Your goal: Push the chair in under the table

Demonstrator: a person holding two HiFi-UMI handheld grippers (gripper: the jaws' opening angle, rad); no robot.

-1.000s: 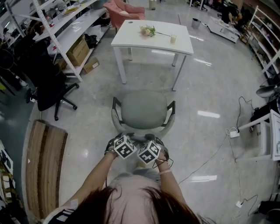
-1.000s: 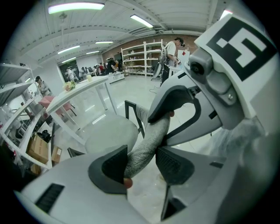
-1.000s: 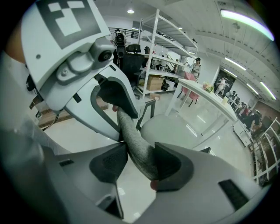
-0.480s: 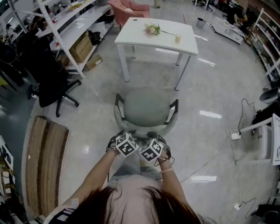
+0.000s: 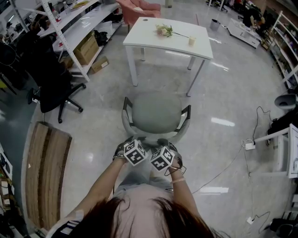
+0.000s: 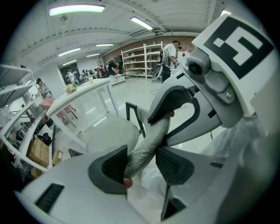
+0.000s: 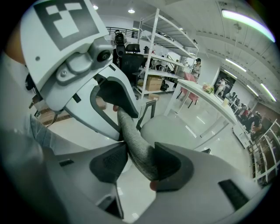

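Glossy floor (image 5: 223,93); chair (image 5: 156,114) legs hidden

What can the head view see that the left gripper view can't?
Only the head view shows the wooden board lying on the floor and the black office chair beside it. Only the left gripper view shows the ceiling lights and, up close, the left gripper shut on the grey chair back. Both show the white table, the flowers on it, and the chair seat.
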